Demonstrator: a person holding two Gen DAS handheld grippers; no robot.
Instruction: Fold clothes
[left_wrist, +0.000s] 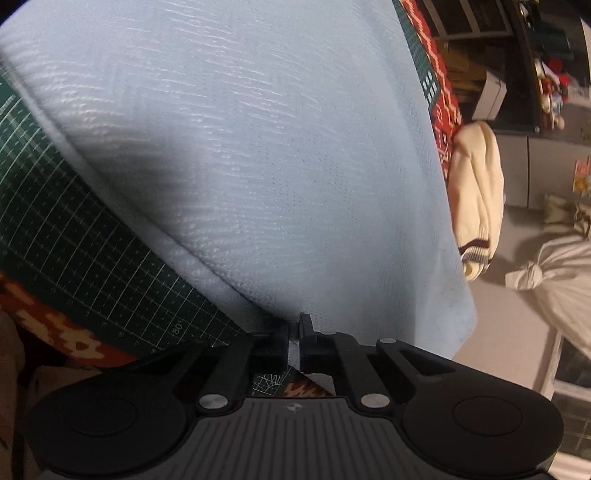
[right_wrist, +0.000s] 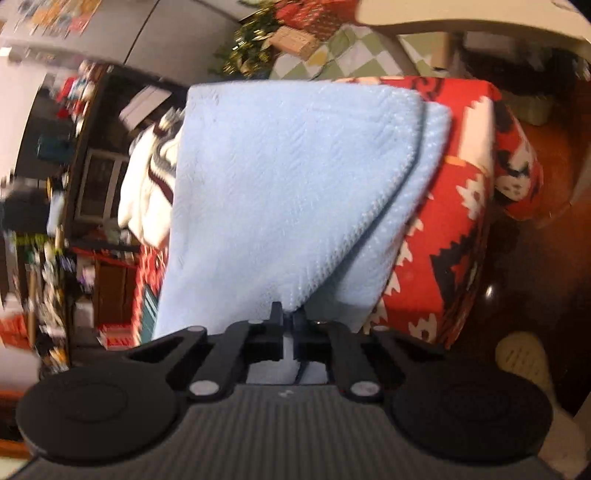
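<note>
Matte black left gripper (left_wrist: 294, 334) and right gripper (right_wrist: 288, 320): two thin fingers on slanted link bars, silver round rivets at the pivots, a large round disc each side, and a grey ribbed plate bearing a small pale mark.

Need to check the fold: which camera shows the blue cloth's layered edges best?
Right wrist view: the blue cloth shows two stacked layers with offset edges, pinched by the right gripper. Left wrist view shows only one broad face and a hem, held by the left gripper.
</note>
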